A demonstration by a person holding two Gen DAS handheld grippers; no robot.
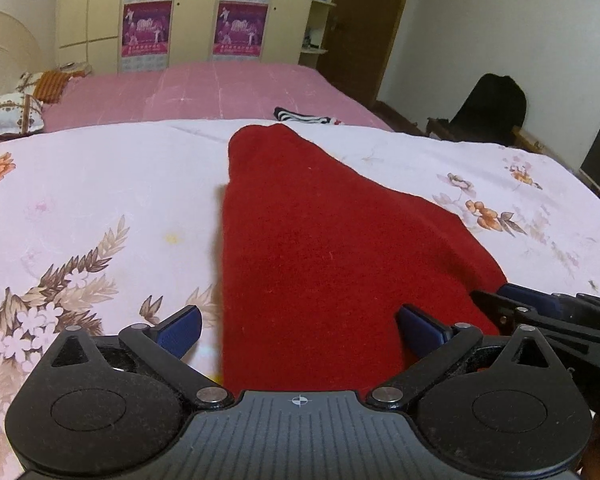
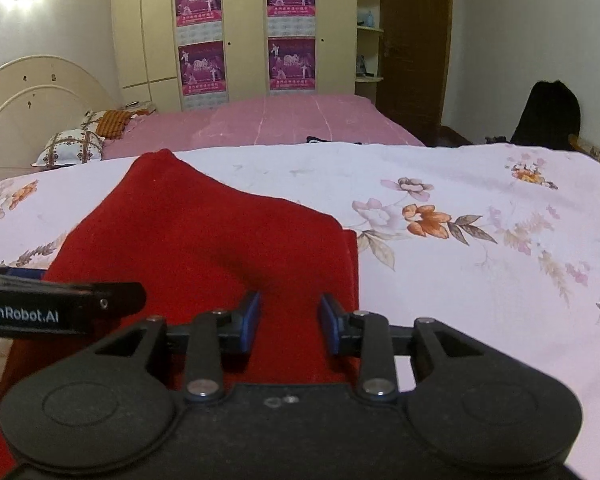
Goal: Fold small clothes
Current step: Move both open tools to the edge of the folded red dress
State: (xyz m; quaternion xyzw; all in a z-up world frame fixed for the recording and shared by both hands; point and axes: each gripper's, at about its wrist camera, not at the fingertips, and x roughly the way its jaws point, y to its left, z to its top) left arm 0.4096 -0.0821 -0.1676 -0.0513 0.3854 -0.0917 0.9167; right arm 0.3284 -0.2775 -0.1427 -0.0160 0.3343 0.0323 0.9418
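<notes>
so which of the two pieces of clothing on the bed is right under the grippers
The red garment, spread on the floral sheet. The striped black-and-white piece lies folded far beyond it, at the sheet's far edge.

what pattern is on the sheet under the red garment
The sheet is pale pink with orange and lilac flowers and brown leaves, clearest in the right wrist view beside the red garment.
</notes>
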